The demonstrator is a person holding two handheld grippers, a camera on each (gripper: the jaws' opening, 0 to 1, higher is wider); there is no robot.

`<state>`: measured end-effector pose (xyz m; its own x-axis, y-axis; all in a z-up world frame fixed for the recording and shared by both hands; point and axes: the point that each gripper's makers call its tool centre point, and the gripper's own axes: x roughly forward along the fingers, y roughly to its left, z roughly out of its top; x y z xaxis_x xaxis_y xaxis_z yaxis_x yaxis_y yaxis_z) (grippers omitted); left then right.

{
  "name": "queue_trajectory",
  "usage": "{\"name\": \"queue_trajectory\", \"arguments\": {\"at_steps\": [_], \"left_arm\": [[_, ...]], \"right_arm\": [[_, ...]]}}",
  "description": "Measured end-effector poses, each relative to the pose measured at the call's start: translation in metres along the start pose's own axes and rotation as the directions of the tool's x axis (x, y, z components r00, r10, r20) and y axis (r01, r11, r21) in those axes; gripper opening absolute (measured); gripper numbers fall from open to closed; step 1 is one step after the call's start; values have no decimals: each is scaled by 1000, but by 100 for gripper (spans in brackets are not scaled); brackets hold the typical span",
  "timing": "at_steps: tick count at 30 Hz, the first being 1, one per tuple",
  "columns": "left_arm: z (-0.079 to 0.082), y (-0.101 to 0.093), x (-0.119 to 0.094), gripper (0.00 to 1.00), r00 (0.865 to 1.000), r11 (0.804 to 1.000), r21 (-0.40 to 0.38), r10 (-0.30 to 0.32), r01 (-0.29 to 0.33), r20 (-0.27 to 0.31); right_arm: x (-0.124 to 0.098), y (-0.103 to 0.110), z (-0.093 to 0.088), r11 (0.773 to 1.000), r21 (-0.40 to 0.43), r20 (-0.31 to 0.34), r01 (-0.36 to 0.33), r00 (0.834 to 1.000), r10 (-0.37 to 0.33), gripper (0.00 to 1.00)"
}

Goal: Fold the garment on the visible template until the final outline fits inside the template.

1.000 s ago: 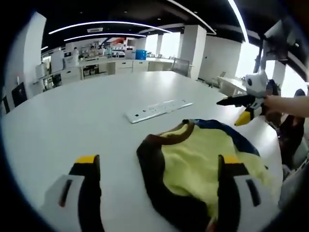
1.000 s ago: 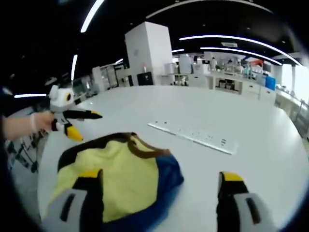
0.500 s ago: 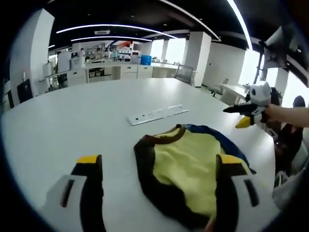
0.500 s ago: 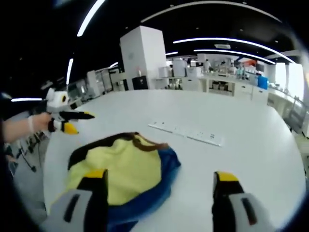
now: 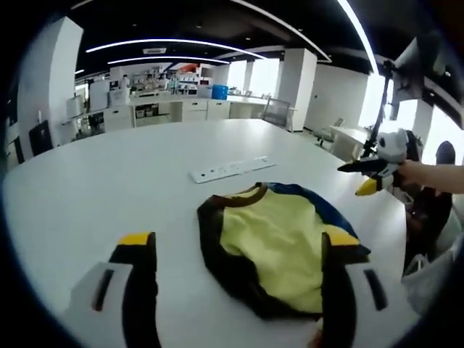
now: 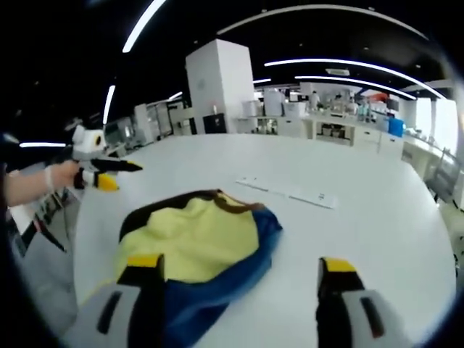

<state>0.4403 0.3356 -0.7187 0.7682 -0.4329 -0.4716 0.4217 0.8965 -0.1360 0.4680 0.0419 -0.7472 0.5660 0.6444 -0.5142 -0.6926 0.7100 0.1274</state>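
Both grippers hang above the white table (image 5: 87,188), each spread wide and gripping nothing. The left gripper (image 5: 239,272) frames the garment (image 5: 279,254) lying crumpled near the table's rounded edge: soft yellow cloth, a dark brown border curving along one side, blue along the far side. The left gripper view picks out that brown band best; the right gripper view gives the glossy blue fold nearest its own jaws, with the right gripper (image 6: 239,297) straddling the garment's edge. Beyond the garment, toward the table's middle, a flat white power strip (image 5: 228,169) lies. The table surface is smooth and matte
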Motion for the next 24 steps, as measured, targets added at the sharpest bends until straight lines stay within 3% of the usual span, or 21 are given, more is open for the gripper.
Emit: {"name": "queue_trajectory", "arguments": {"at_steps": [4, 24], "left_arm": [[-11, -17, -16, 90, 1000, 1000, 2, 0, 0, -3], [-36, -41, -47, 86, 1000, 999, -32, -12, 12, -5]], "right_arm": [[-12, 5, -14, 1000, 16, -2, 4, 1000, -4, 85], [-60, 32, -66, 997, 75, -18, 26, 1000, -25, 81]]}}
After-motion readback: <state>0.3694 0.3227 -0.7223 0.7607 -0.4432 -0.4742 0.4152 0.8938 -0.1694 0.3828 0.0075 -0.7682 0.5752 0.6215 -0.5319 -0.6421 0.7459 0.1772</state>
